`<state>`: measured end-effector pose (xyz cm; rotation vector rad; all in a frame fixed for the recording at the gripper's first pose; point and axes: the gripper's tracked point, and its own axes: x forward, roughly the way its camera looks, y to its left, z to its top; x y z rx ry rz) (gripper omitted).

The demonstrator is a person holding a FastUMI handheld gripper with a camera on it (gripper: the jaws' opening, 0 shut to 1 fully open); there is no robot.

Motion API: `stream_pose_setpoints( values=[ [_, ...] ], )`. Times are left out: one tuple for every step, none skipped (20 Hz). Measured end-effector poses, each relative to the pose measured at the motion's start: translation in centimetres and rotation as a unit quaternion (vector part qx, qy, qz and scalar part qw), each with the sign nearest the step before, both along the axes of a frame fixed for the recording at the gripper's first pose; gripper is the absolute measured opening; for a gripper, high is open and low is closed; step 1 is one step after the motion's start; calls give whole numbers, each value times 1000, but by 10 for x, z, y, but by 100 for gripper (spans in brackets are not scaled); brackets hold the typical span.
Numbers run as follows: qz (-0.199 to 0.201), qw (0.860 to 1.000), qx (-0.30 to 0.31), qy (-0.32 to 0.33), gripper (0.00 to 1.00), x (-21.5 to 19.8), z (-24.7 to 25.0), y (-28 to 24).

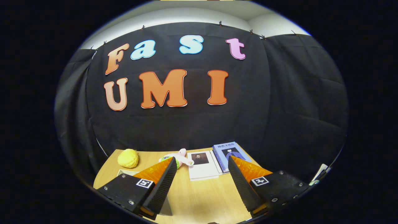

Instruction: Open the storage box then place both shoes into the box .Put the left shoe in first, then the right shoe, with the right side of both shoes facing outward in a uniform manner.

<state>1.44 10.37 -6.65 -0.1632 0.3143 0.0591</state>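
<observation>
My gripper (pixel 201 161) is held above a wooden table (pixel 202 196) and points toward the booth's back wall. Its two fingers stand wide apart with nothing between them. A pale edge of some flat thing (pixel 126 172) lies on the table just left of the left finger; I cannot tell what it is.
Beyond the fingertips lie a white book (pixel 202 166) and a blue book (pixel 226 152) side by side. A pink plush toy (pixel 179 156) lies left of the white book. A yellow bumpy ball (pixel 128 158) sits at the table's far left.
</observation>
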Motion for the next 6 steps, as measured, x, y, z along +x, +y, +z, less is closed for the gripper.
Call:
stream_pose_setpoints(
  values=[
    [-1, 1000, -4, -4, 99, -1, 0, -4],
    [-5, 1000, -5, -5, 99, -2, -1, -9],
    [-9, 1000, -2, -4, 99, -2, -3, -14],
    [-12, 1000, 4, 1, 99, -1, -5, -16],
    [-13, 1000, 12, 5, 99, -2, -8, -17],
    [-12, 1000, 19, 6, 99, -2, -9, -17]
  ],
)
